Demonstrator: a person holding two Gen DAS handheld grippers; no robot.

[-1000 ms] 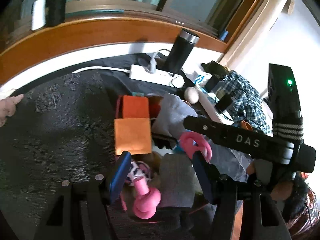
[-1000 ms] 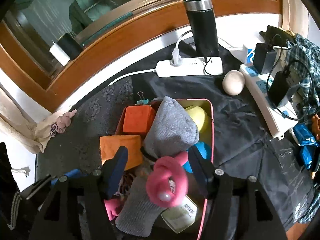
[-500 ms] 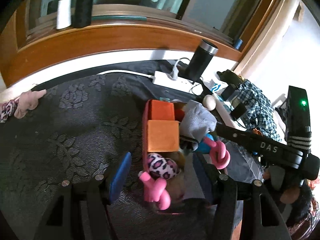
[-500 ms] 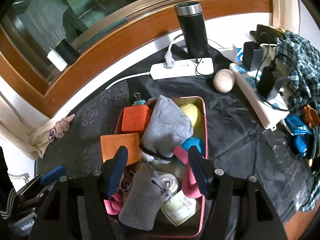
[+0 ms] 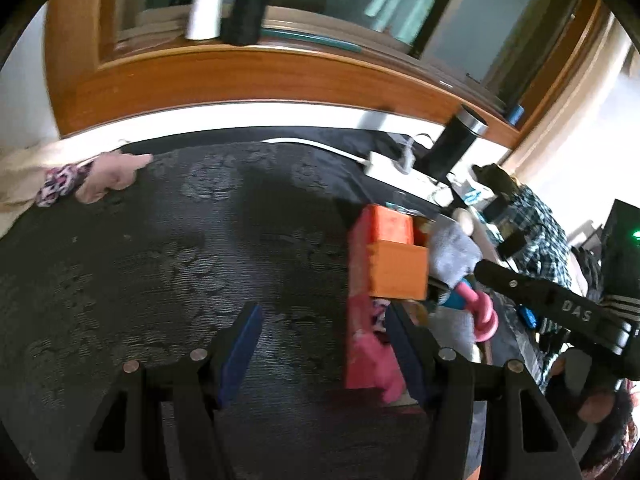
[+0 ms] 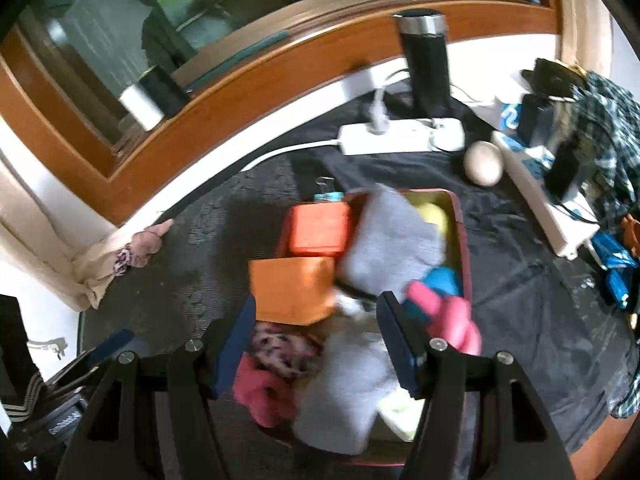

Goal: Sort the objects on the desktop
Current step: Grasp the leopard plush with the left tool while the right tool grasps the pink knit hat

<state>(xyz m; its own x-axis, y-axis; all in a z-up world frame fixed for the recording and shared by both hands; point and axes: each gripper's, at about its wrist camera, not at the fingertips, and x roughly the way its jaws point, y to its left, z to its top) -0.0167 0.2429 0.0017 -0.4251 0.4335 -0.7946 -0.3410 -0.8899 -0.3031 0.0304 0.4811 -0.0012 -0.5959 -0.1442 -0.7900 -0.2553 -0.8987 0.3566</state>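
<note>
Left gripper (image 5: 320,344): jaws just widened, empty, swung off pink bin (image 6: 460,220) over bare dark tablecloth (image 5: 160,260). Right gripper (image 6: 316,336): jaws apart, empty, above bin; pink dumbbell (image 6: 452,320) now dropped inside. Judgement: one item sorted.

A lived-in home room: a wooden-framed window (image 6: 280,60) with thread spools (image 5: 206,10) on its sill, a dark patterned cloth (image 5: 160,260) over the worktop, power strips (image 6: 400,136), a tumbler (image 6: 426,64) and a plaid shirt (image 6: 612,120).
</note>
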